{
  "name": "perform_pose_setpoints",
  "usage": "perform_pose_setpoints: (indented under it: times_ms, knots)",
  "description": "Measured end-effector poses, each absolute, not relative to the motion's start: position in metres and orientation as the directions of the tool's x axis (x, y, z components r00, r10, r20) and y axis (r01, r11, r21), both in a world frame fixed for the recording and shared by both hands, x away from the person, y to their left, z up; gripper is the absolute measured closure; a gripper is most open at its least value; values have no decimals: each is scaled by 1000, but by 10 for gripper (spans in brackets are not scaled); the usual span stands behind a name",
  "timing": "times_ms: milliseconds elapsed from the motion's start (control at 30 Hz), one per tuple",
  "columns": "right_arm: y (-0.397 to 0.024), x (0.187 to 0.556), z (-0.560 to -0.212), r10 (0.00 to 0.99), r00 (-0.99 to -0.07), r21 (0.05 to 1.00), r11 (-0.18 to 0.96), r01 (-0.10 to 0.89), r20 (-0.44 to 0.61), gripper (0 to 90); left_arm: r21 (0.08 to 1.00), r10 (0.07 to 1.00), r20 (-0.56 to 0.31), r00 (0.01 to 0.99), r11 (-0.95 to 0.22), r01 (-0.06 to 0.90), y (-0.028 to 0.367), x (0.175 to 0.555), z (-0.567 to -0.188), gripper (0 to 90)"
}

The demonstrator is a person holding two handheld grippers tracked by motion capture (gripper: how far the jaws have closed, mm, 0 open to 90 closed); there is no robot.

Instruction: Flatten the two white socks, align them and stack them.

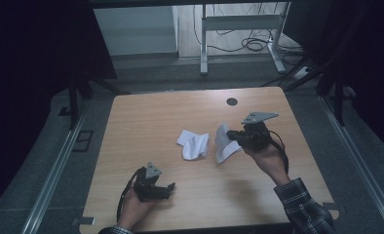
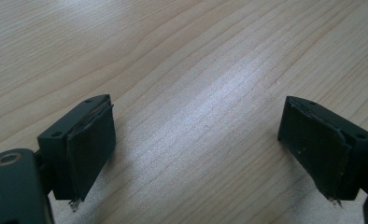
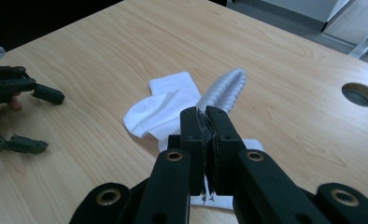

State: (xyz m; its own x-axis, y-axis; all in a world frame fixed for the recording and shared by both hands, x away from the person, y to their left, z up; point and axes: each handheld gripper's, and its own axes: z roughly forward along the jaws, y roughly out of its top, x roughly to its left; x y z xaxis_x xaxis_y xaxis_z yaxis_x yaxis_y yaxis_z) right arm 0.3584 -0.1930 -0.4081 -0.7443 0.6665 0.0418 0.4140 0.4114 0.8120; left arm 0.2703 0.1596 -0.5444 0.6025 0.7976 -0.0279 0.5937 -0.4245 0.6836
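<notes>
Two white socks are on the wooden table (image 1: 146, 117). One sock (image 1: 194, 145) lies crumpled near the middle, and the right gripper view shows it as sock (image 3: 156, 109) beyond the jaws. My right gripper (image 1: 233, 137) is shut on the second sock (image 1: 223, 144), which hangs from its jaws with its lower end at the tabletop. In the right gripper view the pads of my right gripper (image 3: 206, 112) pinch the ribbed cuff of this sock (image 3: 226, 84). My left gripper (image 1: 169, 189) rests low at the front left, open, with bare wood between its jaws (image 2: 196, 135).
A round cable hole (image 1: 232, 101) sits near the table's far edge. Beyond the table stands a white desk frame (image 1: 239, 29) with cables on the floor. Dark curtains hang on both sides.
</notes>
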Motion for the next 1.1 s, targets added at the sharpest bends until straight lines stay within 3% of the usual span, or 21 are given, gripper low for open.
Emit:
perform_pose_setpoints:
  times_ms: [367, 1100]
  knots:
    - [-216, 356, -385, 704, -710, 825, 397, 403, 8, 867, 684, 799, -30, 600, -422, 596, 159, 270, -544, 111]
    - [-292, 380, -389, 808, -584, 820, 285, 496, 72, 870, 682, 798, -29, 602, -425, 596, 160, 270, -544, 111]
